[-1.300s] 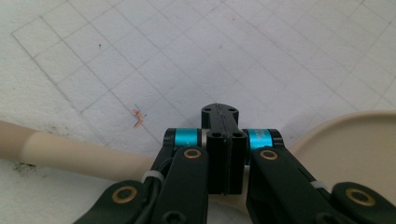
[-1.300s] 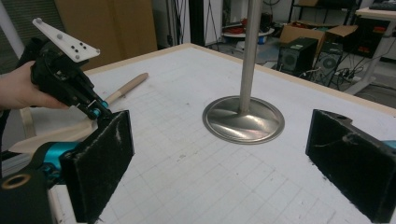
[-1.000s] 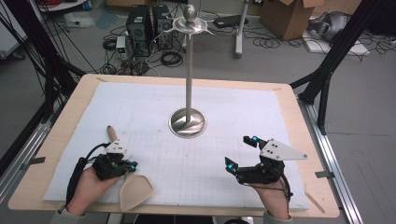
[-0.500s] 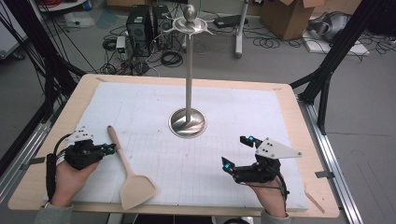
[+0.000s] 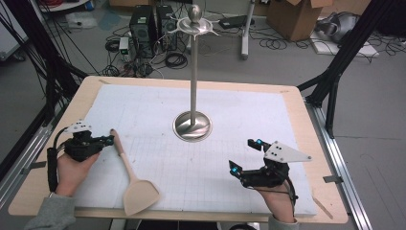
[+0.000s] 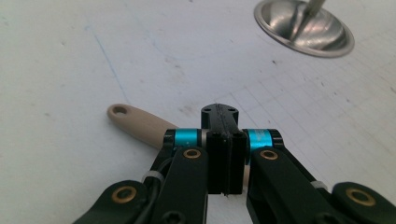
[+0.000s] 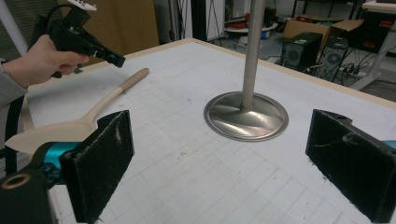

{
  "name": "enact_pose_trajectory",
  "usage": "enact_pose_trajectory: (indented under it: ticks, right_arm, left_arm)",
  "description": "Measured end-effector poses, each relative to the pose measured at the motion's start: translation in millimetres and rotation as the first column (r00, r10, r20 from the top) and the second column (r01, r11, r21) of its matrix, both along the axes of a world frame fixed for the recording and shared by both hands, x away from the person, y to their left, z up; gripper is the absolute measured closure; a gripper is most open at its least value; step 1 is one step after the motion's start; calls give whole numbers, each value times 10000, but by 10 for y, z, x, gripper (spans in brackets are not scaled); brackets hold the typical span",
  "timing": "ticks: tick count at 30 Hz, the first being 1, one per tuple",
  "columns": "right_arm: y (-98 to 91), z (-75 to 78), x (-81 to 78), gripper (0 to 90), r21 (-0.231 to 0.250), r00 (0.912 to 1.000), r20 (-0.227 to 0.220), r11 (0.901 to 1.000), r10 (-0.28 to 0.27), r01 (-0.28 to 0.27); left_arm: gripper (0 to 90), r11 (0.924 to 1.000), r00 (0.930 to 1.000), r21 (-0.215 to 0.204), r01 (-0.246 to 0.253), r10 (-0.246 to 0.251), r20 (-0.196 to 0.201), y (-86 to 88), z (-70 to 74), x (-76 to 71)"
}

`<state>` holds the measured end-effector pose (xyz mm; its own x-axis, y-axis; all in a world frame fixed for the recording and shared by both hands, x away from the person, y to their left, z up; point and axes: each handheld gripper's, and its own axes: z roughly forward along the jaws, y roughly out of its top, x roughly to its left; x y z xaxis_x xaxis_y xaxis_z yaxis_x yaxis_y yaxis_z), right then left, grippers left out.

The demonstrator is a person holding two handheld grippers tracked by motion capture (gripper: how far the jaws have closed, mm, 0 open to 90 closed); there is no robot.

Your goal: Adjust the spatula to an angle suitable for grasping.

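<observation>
Left gripper [image 5: 111, 140] pulls away to the table's left edge, leaving the spatula [image 5: 135, 184] flat on the white mat [image 5: 239, 134].

Its jaws are clenched on nothing, tips just above the spatula's handle end. Right gripper [image 5: 245, 155], unmoved near the front right, stands with jaws wide apart and empty. Beyond both, mid-table, rises the steel stand [image 5: 193, 125].

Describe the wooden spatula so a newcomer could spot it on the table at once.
Start at the steel stand upright in the middle of the white gridded mat, then look toward the near left corner. The spatula lies flat there, its handle tip by the shut left claw, its broad blade toward the table's near edge. It is the one pale wooden item, with a hole in its handle end.
</observation>
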<state>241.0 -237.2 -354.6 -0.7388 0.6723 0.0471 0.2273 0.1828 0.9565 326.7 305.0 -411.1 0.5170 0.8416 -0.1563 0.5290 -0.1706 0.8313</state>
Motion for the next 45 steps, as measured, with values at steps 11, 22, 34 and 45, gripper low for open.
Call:
enact_pose_trajectory:
  ticks: [11,22,34,45]
  right_arm:
    - [-15,2,2,69,48,10000,35,10000,17,-17]
    - [-46,10,-7,69,190,10000,64,9998,23,-25]
    - [-32,4,3,69,133,10000,21,9999,23,-23]
    - [-29,-5,20,69,118,10000,-4,9999,30,-30]
  left_arm:
    - [897,9974,9953,327,-645,667,-701,112,-137,188]
    - [897,9942,9891,756,-763,851,-1205,81,-245,277]
    - [897,9956,9899,761,-550,644,-1265,-18,-301,319]
    - [897,9966,9888,824,51,72,-1489,-272,-318,385]
